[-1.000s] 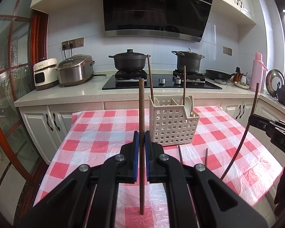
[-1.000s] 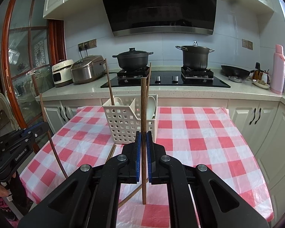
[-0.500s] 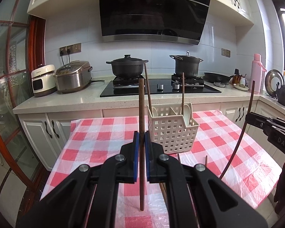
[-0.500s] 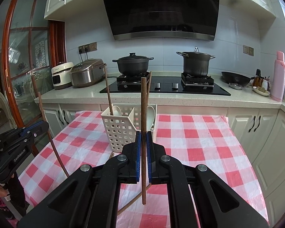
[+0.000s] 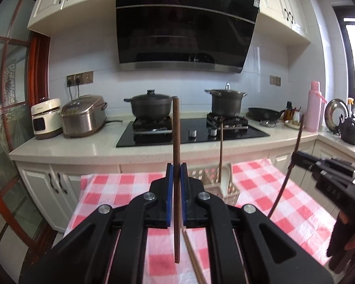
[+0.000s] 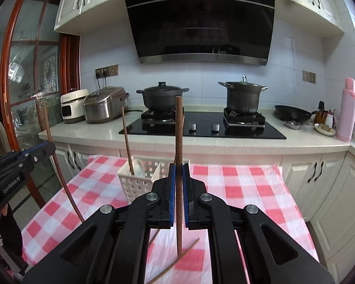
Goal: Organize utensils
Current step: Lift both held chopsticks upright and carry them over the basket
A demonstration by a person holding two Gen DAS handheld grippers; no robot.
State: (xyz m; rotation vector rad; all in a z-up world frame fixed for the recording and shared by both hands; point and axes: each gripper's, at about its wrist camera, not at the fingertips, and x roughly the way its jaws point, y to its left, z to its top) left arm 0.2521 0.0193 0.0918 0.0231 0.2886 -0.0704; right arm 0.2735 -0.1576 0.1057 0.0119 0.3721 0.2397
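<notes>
My left gripper (image 5: 176, 196) is shut on a brown wooden chopstick (image 5: 176, 142) held upright, high above the red-checked table (image 5: 111, 189). My right gripper (image 6: 179, 196) is shut on another upright chopstick (image 6: 179, 130). The white perforated utensil basket (image 6: 139, 184) stands on the table ahead, largely hidden by the fingers in the left wrist view (image 5: 227, 189). It holds a chopstick (image 6: 127, 139) and a white spoon (image 6: 137, 166). Loose chopsticks (image 6: 177, 262) lie on the cloth below. Each gripper shows in the other's view, the right one (image 5: 303, 159) and the left one (image 6: 45, 151).
A kitchen counter (image 6: 201, 142) with a black hob, two dark pots (image 6: 163, 95), two rice cookers (image 6: 104, 105) and a pink flask (image 6: 348, 111) runs behind the table. A glass-door cabinet (image 5: 9, 118) stands at left. White cupboards (image 6: 324, 177) lie at right.
Both grippers have risen and pulled back with their chopsticks. The basket now sits lower and smaller in both views.
</notes>
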